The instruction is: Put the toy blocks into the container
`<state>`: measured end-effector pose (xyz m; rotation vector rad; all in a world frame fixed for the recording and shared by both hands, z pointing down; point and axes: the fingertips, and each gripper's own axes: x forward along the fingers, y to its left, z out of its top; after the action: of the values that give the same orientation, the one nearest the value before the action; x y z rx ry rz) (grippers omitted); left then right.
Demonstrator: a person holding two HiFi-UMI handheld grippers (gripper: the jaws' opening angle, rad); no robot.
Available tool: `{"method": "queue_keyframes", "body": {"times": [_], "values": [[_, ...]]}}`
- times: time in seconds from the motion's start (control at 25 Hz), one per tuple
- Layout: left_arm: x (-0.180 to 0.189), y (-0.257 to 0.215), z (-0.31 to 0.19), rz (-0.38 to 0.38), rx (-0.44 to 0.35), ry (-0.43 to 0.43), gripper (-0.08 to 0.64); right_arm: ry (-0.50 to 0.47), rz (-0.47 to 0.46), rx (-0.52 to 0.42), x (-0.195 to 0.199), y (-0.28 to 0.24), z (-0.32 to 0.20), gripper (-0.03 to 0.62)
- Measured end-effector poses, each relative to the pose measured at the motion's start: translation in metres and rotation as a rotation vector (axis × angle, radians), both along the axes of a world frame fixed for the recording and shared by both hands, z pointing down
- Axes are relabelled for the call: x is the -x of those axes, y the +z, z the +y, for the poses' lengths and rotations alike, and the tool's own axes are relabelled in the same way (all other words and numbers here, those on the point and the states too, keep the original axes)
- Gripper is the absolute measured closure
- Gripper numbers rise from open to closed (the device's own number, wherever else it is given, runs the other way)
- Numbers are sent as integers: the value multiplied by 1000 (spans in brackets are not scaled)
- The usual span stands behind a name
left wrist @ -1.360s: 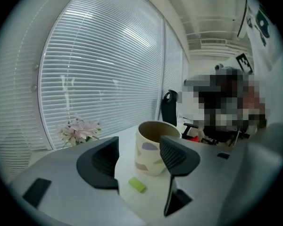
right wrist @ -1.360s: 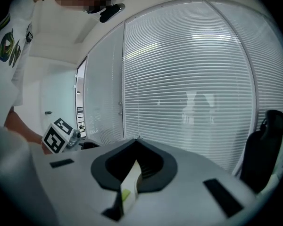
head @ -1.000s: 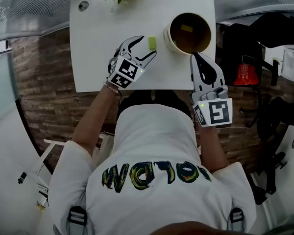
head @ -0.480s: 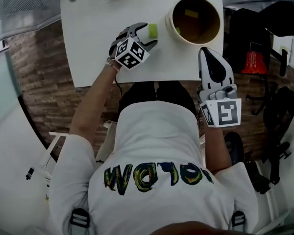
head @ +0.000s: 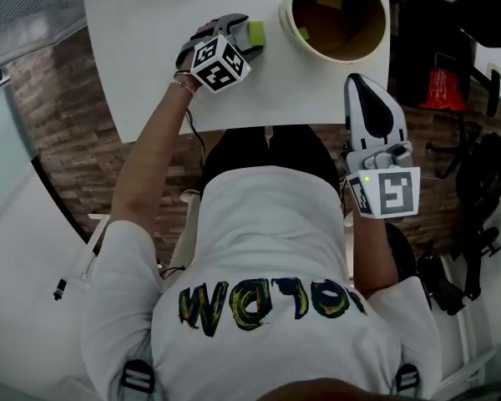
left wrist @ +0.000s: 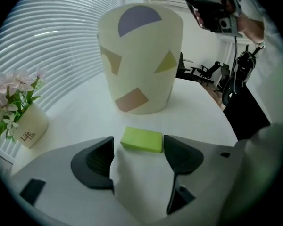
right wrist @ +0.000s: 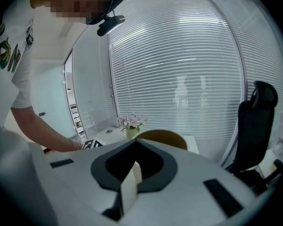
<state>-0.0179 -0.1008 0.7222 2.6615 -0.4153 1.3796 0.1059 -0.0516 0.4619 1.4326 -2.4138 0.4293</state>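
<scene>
Jaws of the left gripper (left wrist: 137,157) stand spread, having just been opening; the green block (left wrist: 141,140) lies flat between their tips, the right pad nearly on it; closing from here could catch only its near end, so it may twist or squirt toward the container (left wrist: 140,60) just beyond, by the table's (head: 142,65) right edge; the tall rim could knock it loose on lifting; the right gripper (right wrist: 133,169), jaws pressed together and empty, hangs off the near right corner.

An office, it seems: a black high-backed chair (right wrist: 252,135) before white slatted window blinds (right wrist: 179,55), and a plain white desk (head: 142,48) (a cream pot of pink flowers (left wrist: 30,126) on it).
</scene>
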Motion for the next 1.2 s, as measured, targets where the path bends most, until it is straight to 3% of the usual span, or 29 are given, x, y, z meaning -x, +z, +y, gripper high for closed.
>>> {"method": "queue_keyframes", "body": {"times": [0.28,0.56,1.2], "values": [[-2,6,2,1,62,13,247,14,0,11,-7,6,0,584],[-3,1,7,10,62,-5,278,13,2,1,-7,0,-1,584],[17,-94,3,174,-39,-260,279,-39,15,-98,5,-51,-13,584]]}}
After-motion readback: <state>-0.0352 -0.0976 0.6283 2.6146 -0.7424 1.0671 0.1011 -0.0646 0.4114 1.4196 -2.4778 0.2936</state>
